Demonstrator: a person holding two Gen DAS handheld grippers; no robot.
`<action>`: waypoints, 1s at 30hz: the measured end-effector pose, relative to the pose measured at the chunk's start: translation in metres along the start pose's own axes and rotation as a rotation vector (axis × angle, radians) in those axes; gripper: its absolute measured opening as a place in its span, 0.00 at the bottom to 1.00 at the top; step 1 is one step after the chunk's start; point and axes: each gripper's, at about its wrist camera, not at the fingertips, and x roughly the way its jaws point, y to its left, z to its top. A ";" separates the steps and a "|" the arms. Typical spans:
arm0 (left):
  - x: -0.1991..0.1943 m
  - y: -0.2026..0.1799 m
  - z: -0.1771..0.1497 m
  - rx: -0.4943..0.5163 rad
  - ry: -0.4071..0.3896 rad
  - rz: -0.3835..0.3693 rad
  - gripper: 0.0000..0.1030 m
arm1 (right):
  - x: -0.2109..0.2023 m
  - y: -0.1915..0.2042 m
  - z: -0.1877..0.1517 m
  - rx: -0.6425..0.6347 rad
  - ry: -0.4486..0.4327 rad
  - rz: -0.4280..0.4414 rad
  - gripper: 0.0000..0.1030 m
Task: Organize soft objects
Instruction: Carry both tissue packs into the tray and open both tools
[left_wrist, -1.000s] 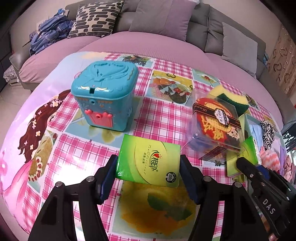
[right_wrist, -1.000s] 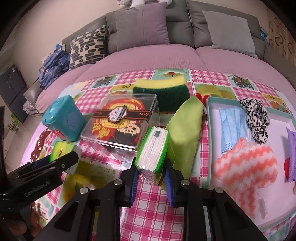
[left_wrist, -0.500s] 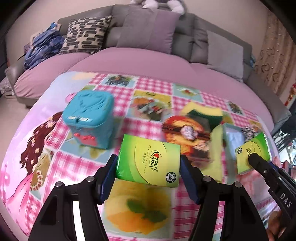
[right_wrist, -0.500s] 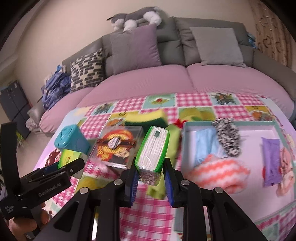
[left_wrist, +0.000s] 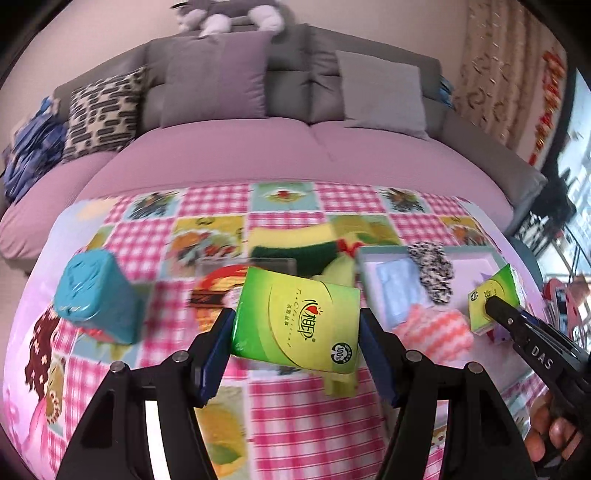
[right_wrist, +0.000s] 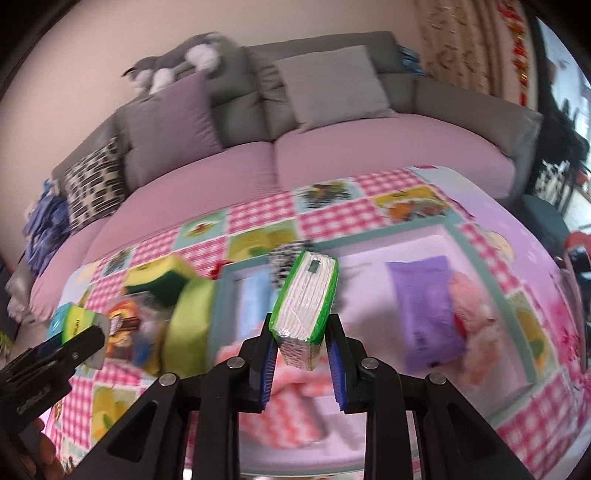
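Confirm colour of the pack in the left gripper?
Green-yellow tissue pack, red logo; clearest in the left wrist view.

A grey sofa (left_wrist: 295, 85) with pink seat cushions (left_wrist: 280, 155) stood against a cream wall (right_wrist: 92, 55). Patterned curtains (left_wrist: 506, 88) hung at right beside a bright window (left_wrist: 576, 147).

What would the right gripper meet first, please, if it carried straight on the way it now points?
Probably the tray: past its tissue pack, the right gripper points down into it, likely near the pink cloth, though depth is unclear.
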 end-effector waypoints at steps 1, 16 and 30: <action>0.002 -0.007 0.002 0.016 0.002 -0.008 0.65 | 0.001 -0.006 0.001 0.012 0.001 -0.010 0.26; 0.038 -0.099 0.022 0.187 0.016 -0.098 0.65 | 0.008 -0.055 0.001 0.115 0.016 -0.076 0.27; 0.068 -0.135 0.019 0.203 0.028 -0.236 0.66 | 0.017 -0.076 -0.004 0.158 0.045 -0.103 0.27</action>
